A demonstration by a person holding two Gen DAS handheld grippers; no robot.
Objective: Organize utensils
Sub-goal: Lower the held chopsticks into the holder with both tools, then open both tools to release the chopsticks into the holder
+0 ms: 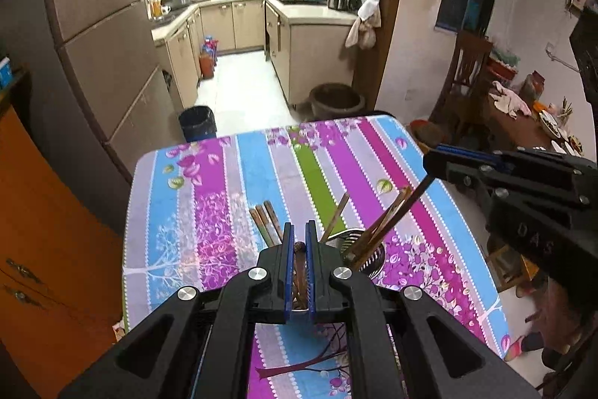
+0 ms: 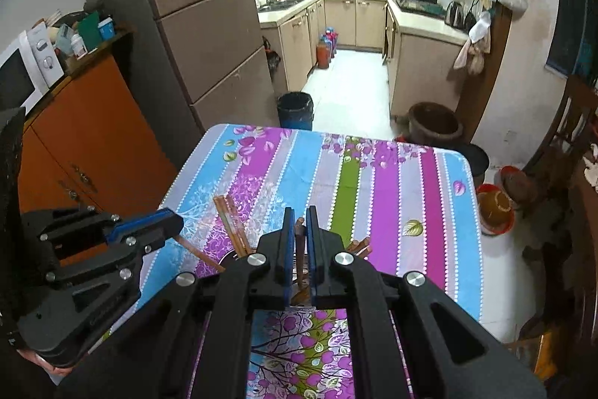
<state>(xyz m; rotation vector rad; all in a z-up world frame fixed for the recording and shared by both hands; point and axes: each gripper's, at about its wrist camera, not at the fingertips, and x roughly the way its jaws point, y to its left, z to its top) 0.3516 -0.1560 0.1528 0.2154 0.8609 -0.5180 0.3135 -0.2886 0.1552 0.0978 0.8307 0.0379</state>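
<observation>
Both grippers, left (image 1: pixel 299 242) and right (image 2: pixel 300 227), we see clamped on one chopstick each (image 1: pixel 299 272) (image 2: pixel 299 249), above a metal holder (image 1: pixel 368 258) on the striped tablecloth (image 1: pixel 254 174).

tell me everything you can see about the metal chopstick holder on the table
The metal chopstick holder is a shiny silver cup with a perforated wall, standing on the striped floral tablecloth near its front edge. Only part of its rim and side shows; the left tongs hide the rest. Several brown wooden chopsticks lean out of it at different angles. Each pair of tongs is shut on one chopstick above it. Whether the cup stands quite upright is hard to tell.
</observation>
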